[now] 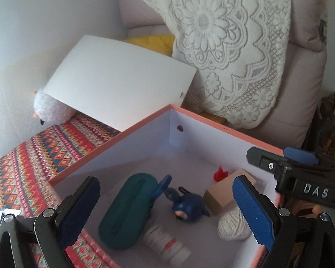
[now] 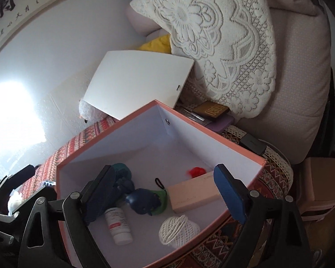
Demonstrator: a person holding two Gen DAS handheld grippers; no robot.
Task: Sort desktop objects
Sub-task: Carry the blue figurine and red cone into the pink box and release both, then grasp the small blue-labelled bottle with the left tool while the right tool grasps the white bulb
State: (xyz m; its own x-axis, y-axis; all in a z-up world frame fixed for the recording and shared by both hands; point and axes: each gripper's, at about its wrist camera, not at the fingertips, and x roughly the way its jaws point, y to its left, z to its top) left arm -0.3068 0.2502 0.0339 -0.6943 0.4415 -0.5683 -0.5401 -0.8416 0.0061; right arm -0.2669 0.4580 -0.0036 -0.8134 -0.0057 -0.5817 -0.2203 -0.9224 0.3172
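Here the left gripper hangs over the near edge of the pink box with its fingers spread wide and nothing between the pads; the right gripper stands likewise wide apart and empty over the same box. Inside, on the white floor, lie a dark green case, a small blue toy just beside it, a white bottle with a red label, a ball of white string near the front wall, a long beige block toward the right wall, and a small red piece behind it. The box sits on a patterned red cloth. Behind it a white lid leans, partly covering a fluffy white toy. A lace cover drapes over a pale cushion.
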